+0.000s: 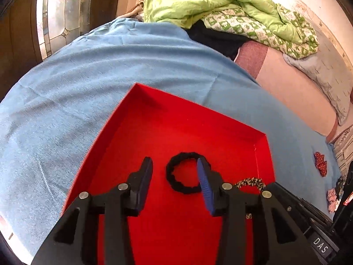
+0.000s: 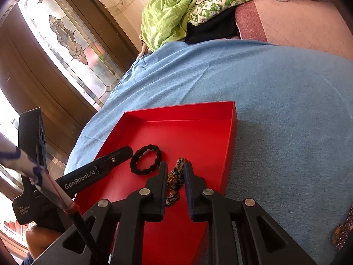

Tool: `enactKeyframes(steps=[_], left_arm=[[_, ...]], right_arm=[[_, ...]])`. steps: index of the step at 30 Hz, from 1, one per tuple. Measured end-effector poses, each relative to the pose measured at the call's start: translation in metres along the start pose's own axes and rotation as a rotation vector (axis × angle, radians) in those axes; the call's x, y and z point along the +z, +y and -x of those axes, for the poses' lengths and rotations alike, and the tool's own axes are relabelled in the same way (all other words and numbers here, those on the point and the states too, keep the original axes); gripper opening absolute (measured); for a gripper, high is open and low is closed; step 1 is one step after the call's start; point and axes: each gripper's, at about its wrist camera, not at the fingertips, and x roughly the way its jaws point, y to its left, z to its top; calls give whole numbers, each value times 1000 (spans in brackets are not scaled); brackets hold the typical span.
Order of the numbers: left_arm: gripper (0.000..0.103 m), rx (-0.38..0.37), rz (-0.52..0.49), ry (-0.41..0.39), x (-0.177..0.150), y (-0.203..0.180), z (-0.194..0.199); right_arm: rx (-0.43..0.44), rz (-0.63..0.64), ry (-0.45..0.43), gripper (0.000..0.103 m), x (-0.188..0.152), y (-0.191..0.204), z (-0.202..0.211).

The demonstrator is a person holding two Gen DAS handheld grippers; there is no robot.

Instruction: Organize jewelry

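A shallow red box lies on a blue cloth. On its floor lies a black braided hair ring. My left gripper hovers over it with jaws open; its right finger covers the ring's right side and neither pad presses on it. One left finger shows in the right wrist view beside the ring. A leopard-print scrunchie rests on the box floor between the slightly parted jaws of my right gripper, which stands open.
The blue cloth covers a bed. A green quilt is heaped at the far end. Red dotted fabric pieces lie right of the box; a beaded item lies at the right edge. A stained-glass door stands to the left.
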Motion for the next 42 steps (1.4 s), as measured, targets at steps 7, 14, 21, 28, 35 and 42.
enactKeyframes(steps=[7,14,21,28,35,42], left_arm=[[40,-24,-4,-39,0,-8,9],[41,-78,-85,-75,-6,-46,20],[41,-155,-188,-73,-24,-91,28],[43,-257,-358,-35,-61,-150,34],[43,-348,-503,87,-99,-202,17],[43,-365,-570,129,-124,-226,9]], right_arm=[[18,-7,-29,16,5,0,18],[0,-13,-71,16,4,-7,58],[-61,-88,-116,20,-7,-36,115],[-147,-210,-172,21,-36,-90,188],[-283,-301,-178,27,-87,-145,246],[-327,-313,-103,27,-108,-180,254]])
